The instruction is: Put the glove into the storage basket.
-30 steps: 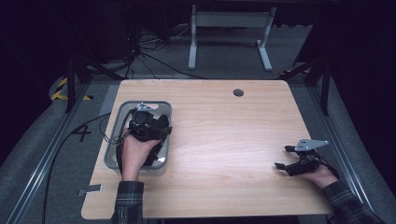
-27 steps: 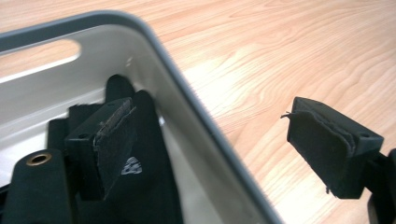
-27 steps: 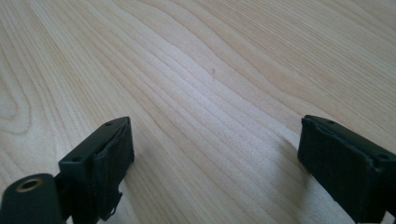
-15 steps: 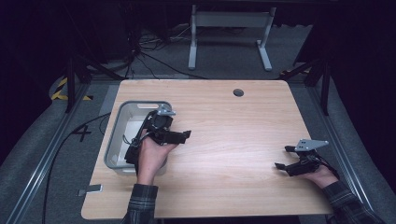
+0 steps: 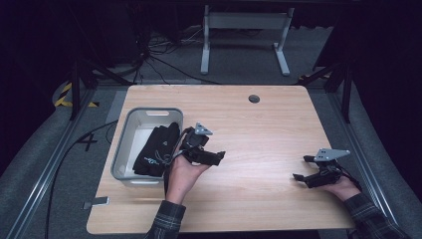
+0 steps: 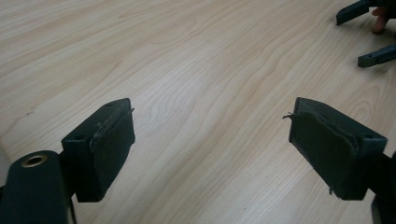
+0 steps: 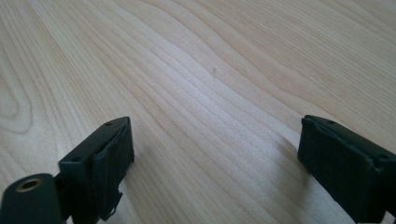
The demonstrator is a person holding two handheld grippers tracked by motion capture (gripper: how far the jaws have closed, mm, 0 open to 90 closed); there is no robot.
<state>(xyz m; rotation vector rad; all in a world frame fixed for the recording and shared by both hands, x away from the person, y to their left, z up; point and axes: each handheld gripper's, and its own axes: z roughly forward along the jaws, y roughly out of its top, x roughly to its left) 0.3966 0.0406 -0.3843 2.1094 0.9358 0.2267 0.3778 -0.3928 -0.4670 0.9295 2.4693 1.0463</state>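
The left hand-held gripper (image 5: pixel 211 157) has come out of the grey bin (image 5: pixel 125 149) at centre left, jaws released and empty over the bare worktop (image 5: pixel 259 129). The black garment (image 5: pixel 155 150) lies in the bin, so the drop-off looks done. The right hand-held gripper (image 5: pixel 304 168) rests unclenched at lower right.

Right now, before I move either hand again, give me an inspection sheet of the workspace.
Surface: wooden table, bare grain, round hole near the far edge.
Job's things: grey bin at the table's left, dark folded cloth lying inside it.
Clutter: small grey piece at the near left corner, too small to identify.
Grippers: left gripper just right of the bin, jaws wide apart, nothing between them; right gripper low at the table's right, jaws wide apart, nothing between them.
Cables: black cable trailing off the left side; more tangled on the floor behind.
Surroundings: dark room, grey metal stand beyond the table, yellow-black tape at the left.
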